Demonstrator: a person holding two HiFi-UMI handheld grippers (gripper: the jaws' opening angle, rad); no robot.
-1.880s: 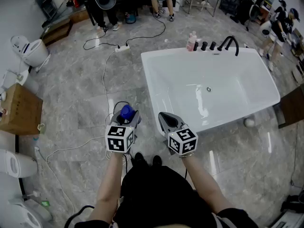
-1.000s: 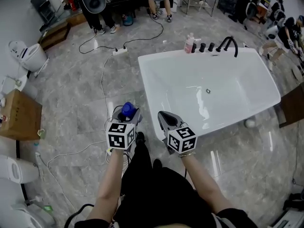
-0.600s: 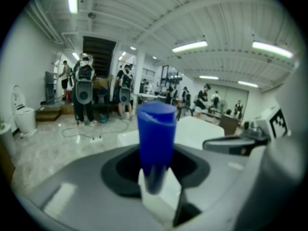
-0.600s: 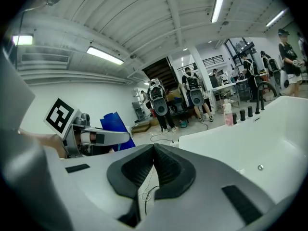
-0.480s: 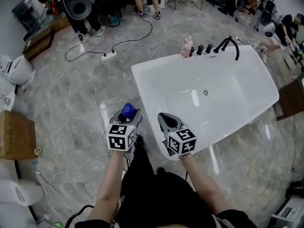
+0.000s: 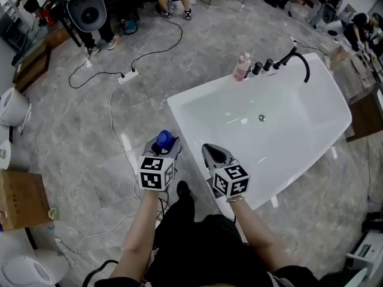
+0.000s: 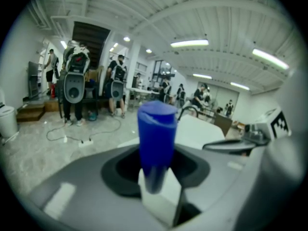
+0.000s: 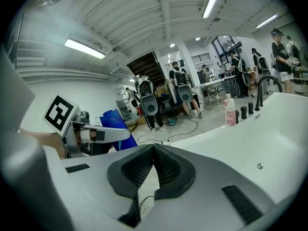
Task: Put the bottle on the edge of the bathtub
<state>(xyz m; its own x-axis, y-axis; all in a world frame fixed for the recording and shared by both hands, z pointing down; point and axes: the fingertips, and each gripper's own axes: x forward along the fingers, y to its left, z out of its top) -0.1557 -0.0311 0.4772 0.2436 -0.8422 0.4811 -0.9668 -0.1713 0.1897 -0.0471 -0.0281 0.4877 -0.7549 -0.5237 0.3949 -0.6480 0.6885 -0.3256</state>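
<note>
My left gripper is shut on a bottle with a blue cap, held upright over the floor just left of the bathtub's near corner. In the left gripper view the blue cap stands between the jaws, with the white body below it. The white bathtub spreads ahead and to the right. My right gripper is shut and empty, over the tub's near rim; its jaws meet at the tips.
A pink bottle and a black faucet stand on the tub's far rim. A power strip and cables lie on the marble floor. Toilets and a cardboard box stand at the left, people at the back.
The person has walked closer to the bathtub, whose near corner now lies right in front of the grippers. Both grippers keep the same pose, the left still holding the bottle.
</note>
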